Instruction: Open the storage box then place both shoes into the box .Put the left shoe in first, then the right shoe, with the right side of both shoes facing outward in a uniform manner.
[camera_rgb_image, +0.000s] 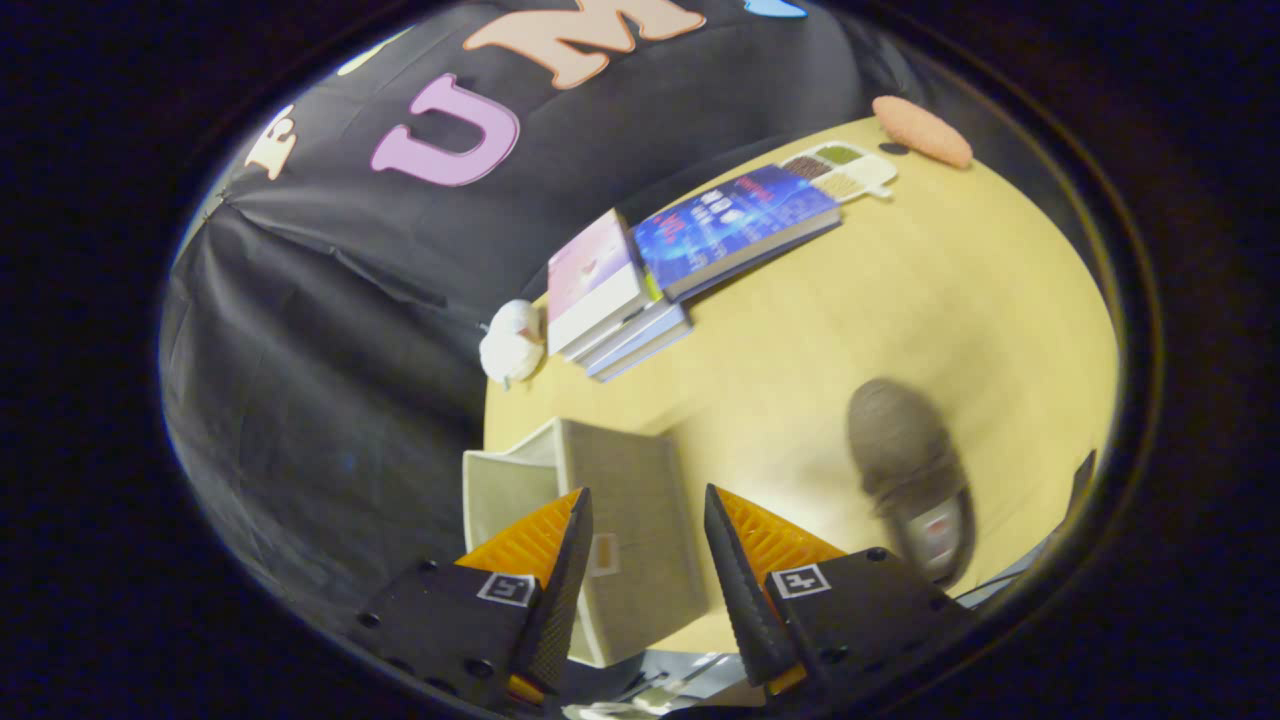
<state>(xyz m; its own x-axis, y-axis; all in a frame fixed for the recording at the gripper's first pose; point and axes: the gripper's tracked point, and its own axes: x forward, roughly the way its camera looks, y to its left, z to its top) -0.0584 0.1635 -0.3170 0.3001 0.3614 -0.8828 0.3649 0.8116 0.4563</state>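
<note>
While the gripper (645, 540) hangs with fingers spread and holding nothing, the box (620, 510) sits right ahead, shoe (910, 470) off beside it.

Dim fisheye view, motion-blurred shoe (908, 470), warped edges.

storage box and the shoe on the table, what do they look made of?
Storage box: looks like woven fabric over stiff panels, matte grey-beige; faint weave texture, flat straight walls. It sits between and just ahead of the open tongs, which hold nothing.
Shoe: likely suede or felt-like textile, matte brown, no shine; motion blur leaves it open.
Table: pale wood-look top, smooth, slight sheen.
</note>
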